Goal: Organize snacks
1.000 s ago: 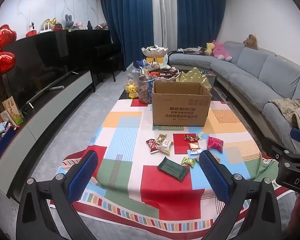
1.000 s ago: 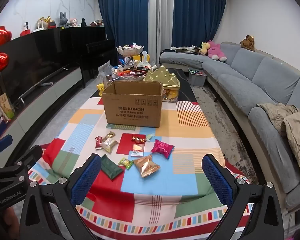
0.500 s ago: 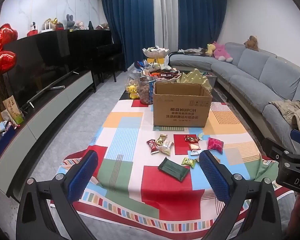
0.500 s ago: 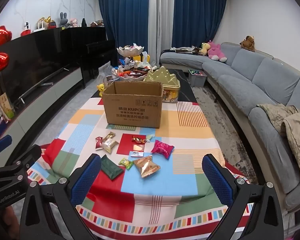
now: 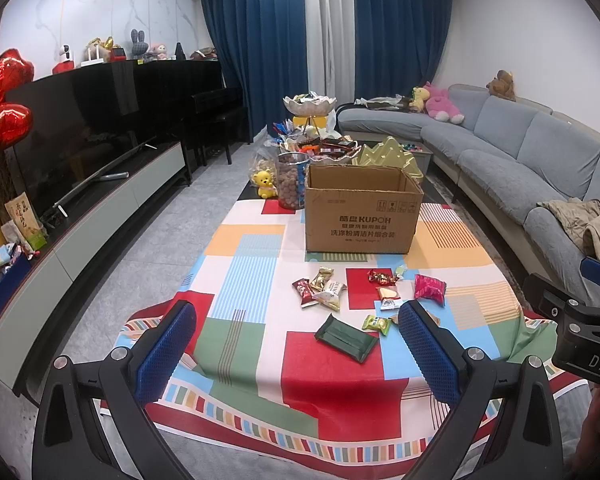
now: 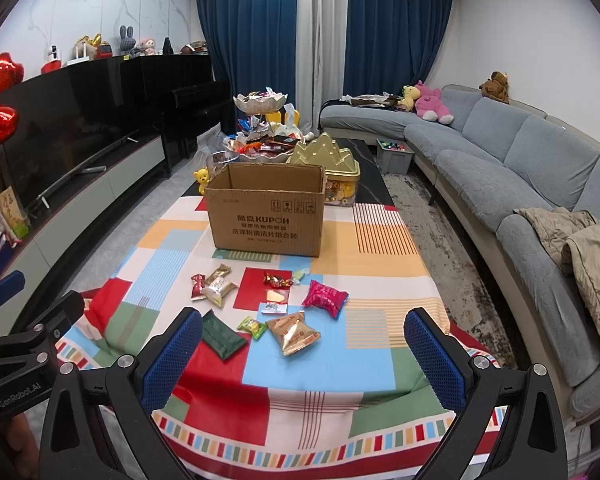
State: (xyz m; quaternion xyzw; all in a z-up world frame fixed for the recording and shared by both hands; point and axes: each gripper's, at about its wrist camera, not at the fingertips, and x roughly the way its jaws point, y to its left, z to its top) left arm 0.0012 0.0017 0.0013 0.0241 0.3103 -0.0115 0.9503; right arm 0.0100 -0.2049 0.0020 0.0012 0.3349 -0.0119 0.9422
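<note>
Both the left gripper and right gripper stood wide open, holding nothing. Snack packets lay scattered at twelve o'clock, short of the cardboard box. Judged light, crinkly, slippery; best pinched across a sealed edge.

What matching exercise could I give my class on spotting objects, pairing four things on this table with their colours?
Things:
1. flat packet
2. puffy snack bag
3. cardboard box
4. bear figurine

Colours:
A. yellow
B. brown
C. dark green
D. pink

Pairs: 1-C, 2-D, 3-B, 4-A
</note>
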